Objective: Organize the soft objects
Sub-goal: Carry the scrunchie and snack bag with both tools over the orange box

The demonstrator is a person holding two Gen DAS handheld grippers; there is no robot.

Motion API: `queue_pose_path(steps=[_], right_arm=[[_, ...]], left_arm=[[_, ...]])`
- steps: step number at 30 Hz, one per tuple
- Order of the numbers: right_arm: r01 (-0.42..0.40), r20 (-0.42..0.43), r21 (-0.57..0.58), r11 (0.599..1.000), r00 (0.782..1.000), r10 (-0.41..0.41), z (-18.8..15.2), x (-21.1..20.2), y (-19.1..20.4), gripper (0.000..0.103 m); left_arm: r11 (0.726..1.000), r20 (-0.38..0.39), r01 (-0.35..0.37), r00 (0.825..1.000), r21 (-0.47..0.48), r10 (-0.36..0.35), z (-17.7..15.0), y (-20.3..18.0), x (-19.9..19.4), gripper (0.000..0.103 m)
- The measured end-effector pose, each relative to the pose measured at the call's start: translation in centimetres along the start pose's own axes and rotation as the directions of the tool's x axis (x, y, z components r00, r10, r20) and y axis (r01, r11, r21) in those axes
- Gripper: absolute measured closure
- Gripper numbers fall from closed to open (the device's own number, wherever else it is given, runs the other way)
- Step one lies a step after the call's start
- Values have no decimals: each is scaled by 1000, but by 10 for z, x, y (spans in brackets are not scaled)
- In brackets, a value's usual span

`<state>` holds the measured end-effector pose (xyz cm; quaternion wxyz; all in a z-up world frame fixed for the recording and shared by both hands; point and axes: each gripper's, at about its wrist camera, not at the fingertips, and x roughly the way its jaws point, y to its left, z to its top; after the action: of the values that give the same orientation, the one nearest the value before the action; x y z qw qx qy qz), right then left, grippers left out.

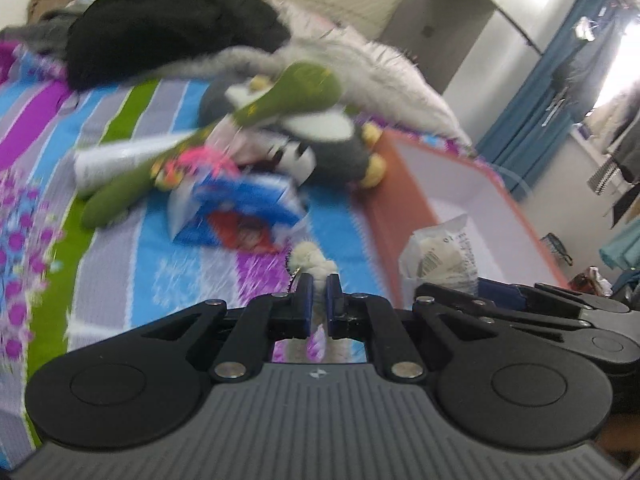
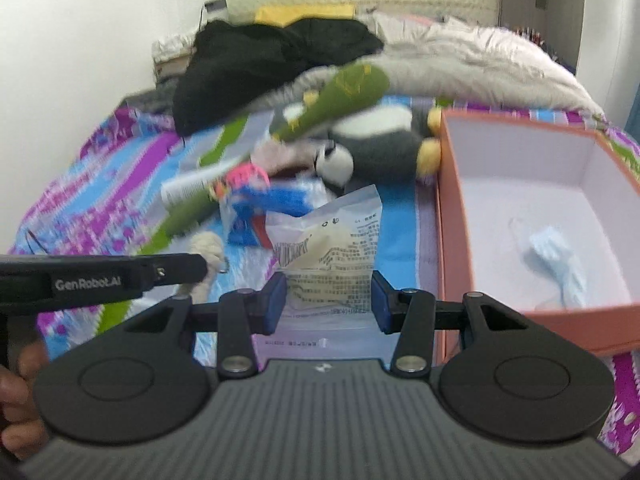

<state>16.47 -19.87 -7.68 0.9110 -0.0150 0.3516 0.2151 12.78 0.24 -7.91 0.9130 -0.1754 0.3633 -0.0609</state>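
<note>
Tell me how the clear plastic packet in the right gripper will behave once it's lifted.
The plastic packet looks thin and crinkled, so it will probably sag and feel light. Its glossy film may slip between the right gripper pads. The pale contents look soft, likely unbreakable.

We see a bedspread (image 2: 120, 184) striped in bright blue, purple, green and lavender, with a purple flower print. The box (image 2: 448, 216) is salmon-orange outside and white inside, and holds a pale blue item (image 2: 556, 256). The plush penguin (image 2: 384, 140) is dark grey with white patches and yellow feet. The long plush (image 1: 296, 88) is olive green with yellow markings. The packet (image 2: 332, 248) is clear with black print over cream contents. The small plush (image 1: 314, 266) is cream-white. Gripper pads (image 2: 276, 304) are blue.
</note>
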Motion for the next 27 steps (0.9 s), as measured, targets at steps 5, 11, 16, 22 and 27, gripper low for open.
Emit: queue_pose_path(steps=[5, 11, 16, 22, 27], right_arm=[[-6, 72, 1, 1000, 997, 6, 26, -25, -3, 55], [14, 155, 4, 1000, 988, -14, 52, -52, -18, 55], [36, 170, 40, 999, 985, -42, 66, -60, -46, 55], [93, 134, 114, 989, 985, -108, 79, -55, -94, 55], [142, 61, 153, 978, 986, -153, 81, -40, -135, 55]], left_arm=[[998, 55, 56, 997, 32, -58, 32, -23, -17, 95], [991, 105, 103, 988, 83, -112, 67, -54, -26, 95], [980, 105, 165, 979, 109, -176, 89, -83, -18, 95], [961, 29, 234, 970, 146, -241, 109, -129, 22, 95], [950, -71, 264, 964, 169, -255, 113, -163, 71, 95]])
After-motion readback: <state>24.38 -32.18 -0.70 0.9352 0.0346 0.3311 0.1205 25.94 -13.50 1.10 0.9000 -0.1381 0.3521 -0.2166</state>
